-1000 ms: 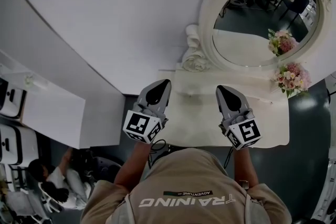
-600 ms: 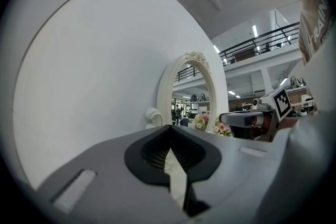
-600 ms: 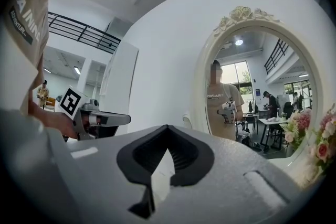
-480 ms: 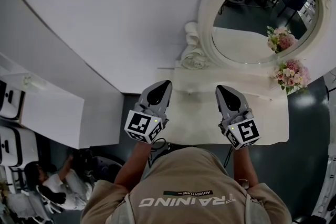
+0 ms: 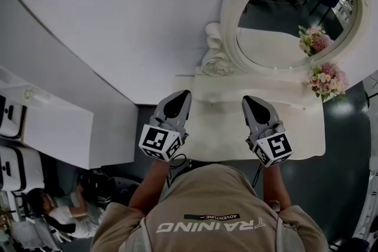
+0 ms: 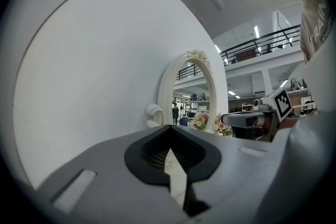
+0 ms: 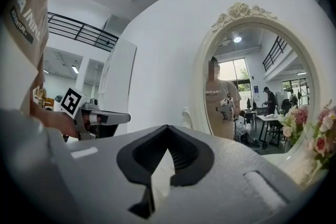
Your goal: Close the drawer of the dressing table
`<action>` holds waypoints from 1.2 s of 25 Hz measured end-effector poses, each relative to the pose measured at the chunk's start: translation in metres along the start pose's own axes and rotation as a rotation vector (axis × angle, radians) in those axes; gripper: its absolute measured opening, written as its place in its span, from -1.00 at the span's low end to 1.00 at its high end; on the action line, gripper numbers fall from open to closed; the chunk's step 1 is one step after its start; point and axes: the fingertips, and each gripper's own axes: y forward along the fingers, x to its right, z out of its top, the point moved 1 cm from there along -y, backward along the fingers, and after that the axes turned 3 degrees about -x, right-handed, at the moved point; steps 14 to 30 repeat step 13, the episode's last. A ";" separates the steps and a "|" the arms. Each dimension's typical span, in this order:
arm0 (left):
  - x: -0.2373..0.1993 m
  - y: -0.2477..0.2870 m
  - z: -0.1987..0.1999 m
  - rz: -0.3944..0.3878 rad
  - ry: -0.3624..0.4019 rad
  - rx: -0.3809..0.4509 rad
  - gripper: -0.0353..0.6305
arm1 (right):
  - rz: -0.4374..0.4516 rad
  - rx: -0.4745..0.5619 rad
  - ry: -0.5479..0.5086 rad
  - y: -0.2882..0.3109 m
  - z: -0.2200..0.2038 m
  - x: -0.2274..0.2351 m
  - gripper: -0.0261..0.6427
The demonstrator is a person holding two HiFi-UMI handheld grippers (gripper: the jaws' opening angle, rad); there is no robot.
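Left claw (image 5: 180,97) and right claw (image 5: 251,101) hovered over the table (image 5: 218,127), jaws together, empty. Drawer was unseen; a square, even push on its front seemed wise.

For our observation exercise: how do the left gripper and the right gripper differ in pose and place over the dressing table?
The left gripper leans its tip rightward, at the left edge of the dressing table; the right gripper leans leftward, nearer the flowers. Both are shut, empty, above the tabletop.
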 end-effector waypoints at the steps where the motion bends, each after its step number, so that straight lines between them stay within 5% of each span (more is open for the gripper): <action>1: 0.000 0.000 -0.001 -0.002 -0.007 -0.001 -0.84 | 0.000 0.000 0.001 0.000 -0.001 0.000 -0.92; 30: -0.008 0.005 -0.002 -0.012 -0.012 -0.009 -0.84 | 0.008 -0.005 -0.001 0.010 -0.003 -0.003 -0.92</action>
